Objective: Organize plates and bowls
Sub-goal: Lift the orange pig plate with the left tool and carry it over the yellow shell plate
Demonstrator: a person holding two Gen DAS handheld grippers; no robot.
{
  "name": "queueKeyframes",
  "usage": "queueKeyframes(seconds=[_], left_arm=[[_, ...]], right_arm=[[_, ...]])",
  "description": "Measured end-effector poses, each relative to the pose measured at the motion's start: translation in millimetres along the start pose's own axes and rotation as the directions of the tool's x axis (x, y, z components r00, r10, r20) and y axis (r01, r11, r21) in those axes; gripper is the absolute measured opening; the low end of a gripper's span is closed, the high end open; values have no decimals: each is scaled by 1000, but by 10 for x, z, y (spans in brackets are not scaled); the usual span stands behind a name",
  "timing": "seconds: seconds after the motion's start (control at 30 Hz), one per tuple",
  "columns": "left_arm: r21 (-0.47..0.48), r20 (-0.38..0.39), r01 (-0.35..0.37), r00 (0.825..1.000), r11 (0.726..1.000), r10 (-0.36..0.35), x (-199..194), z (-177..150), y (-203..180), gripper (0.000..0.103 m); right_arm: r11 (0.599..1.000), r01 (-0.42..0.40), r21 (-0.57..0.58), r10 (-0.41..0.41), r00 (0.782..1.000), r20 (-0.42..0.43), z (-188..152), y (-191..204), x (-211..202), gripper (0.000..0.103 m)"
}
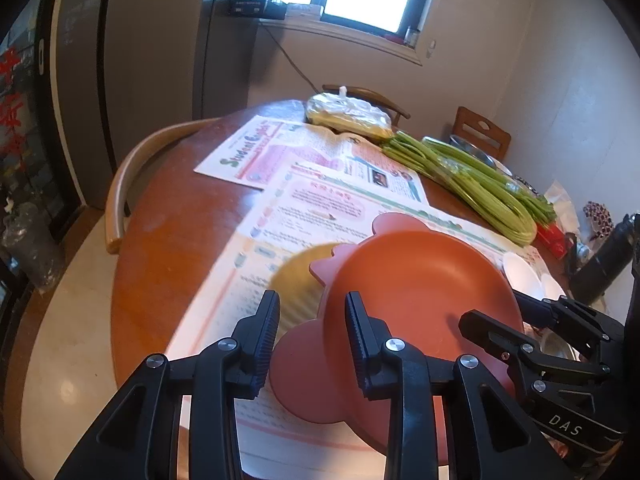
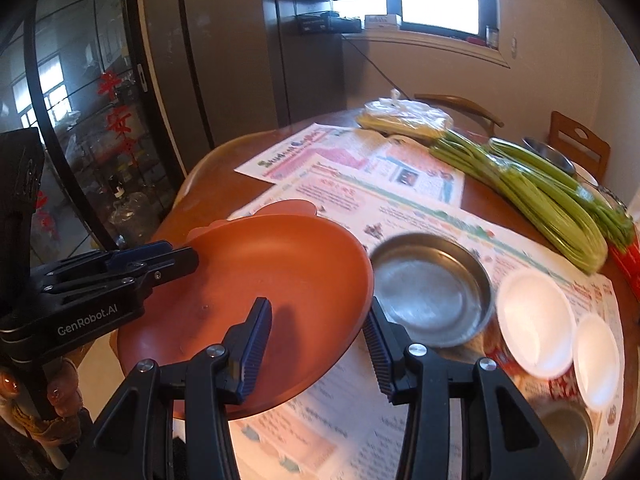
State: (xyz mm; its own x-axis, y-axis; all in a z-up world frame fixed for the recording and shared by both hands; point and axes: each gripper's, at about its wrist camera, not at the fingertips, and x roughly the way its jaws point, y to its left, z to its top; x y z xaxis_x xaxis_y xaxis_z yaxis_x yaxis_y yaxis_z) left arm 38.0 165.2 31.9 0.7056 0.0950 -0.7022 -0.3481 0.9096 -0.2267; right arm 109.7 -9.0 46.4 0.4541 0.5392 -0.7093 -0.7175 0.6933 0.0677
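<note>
left wrist view is showing a curved wooden chair back (image 1: 120, 184) at the far left, standing against the round brown table (image 1: 168, 240). newspapers (image 1: 320, 184) are covering the middle of the table. a blurred yellowish round thing (image 1: 298, 276) is lying on them, partly hidden under the red plate (image 1: 420, 280).

the left gripper (image 1: 312, 298) is clamping the near edge of the red plate, with one of the plate's rounded ears sitting between its fingers (image 1: 272, 332). the plate is tilting and hanging above the papers, not resting on them. on the plate's right side the right gripper (image 1: 494, 314) is pinching the rim, so both grippers are carrying it together. further right, white bowls (image 1: 520, 276) are sitting on the paper. a bundle of green stalks (image 1: 460, 172) is lying behind them, and a black bottle (image 1: 604, 264) is standing at the table's edge.

right wrist view is showing the left gripper at the left, closed on the plate's far rim. the right gripper's fingers (image 2: 252, 344) are straddling the near rim, one over the inside and one at the outer edge. just right of the plate a steel bowl (image 2: 432, 288) is sitting on the newspaper. two white bowls are standing beside it, and a second steel bowl (image 2: 568, 432) is showing at the lower right corner.
</note>
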Motion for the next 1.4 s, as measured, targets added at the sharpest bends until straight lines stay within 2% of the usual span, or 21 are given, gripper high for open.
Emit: queueKeyframes(seconds=[0.23, 0.5, 0.7, 0.93, 1.4], left_arm=[[6, 17, -34, 999, 999, 34, 60, 86, 91, 34], [-3, -33, -45, 998, 999, 45, 354, 38, 173, 34], [1, -40, -73, 997, 997, 73, 497, 21, 175, 34], [5, -43, -104, 994, 995, 104, 592, 2, 197, 34], [-2, -78, -105, 991, 994, 105, 732, -76, 274, 34]], right_arm=[[1000, -26, -5, 26, 1000, 11, 115, 52, 161, 47], [998, -54, 40, 54, 998, -7, 86, -36, 452, 47], [996, -69, 65, 70, 997, -15, 52, -101, 634, 47], [994, -82, 77, 84, 996, -15, 22, -116, 703, 47], [996, -66, 64, 69, 997, -32, -20, -63, 834, 48]])
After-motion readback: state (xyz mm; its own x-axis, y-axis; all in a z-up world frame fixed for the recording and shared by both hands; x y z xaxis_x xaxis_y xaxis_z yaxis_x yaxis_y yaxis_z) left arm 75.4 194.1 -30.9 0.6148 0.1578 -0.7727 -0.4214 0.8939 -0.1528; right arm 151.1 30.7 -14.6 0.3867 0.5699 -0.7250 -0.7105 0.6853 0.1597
